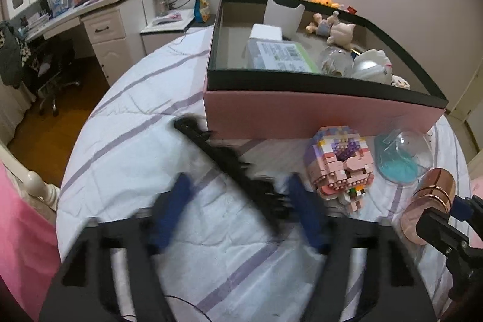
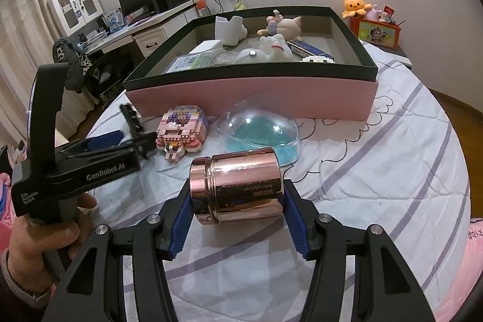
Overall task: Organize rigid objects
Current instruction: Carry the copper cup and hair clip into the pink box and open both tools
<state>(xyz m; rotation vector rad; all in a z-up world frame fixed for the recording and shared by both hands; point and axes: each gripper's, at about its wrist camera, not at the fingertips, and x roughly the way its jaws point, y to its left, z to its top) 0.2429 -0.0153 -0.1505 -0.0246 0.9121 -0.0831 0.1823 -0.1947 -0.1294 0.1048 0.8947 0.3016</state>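
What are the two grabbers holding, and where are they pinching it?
The right gripper pinches the shiny rose-gold jar lying sideways, one pad on each flat end. The left gripper holds nothing; its open fingers straddle the black hair clip.

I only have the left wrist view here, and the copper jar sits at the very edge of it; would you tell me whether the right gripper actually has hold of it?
Observer: Yes. In the right wrist view the right gripper has its blue pads on both ends of the rose-gold jar, which lies on its side.
Operator: Thank you. Is anything behind the pink box that I cannot see?
Observer: An orange octopus plush sits on a colourful box beyond the pink box.
Operator: And my own gripper, where is it?
Observer: The left gripper is open, with its fingers around the black hair clip.
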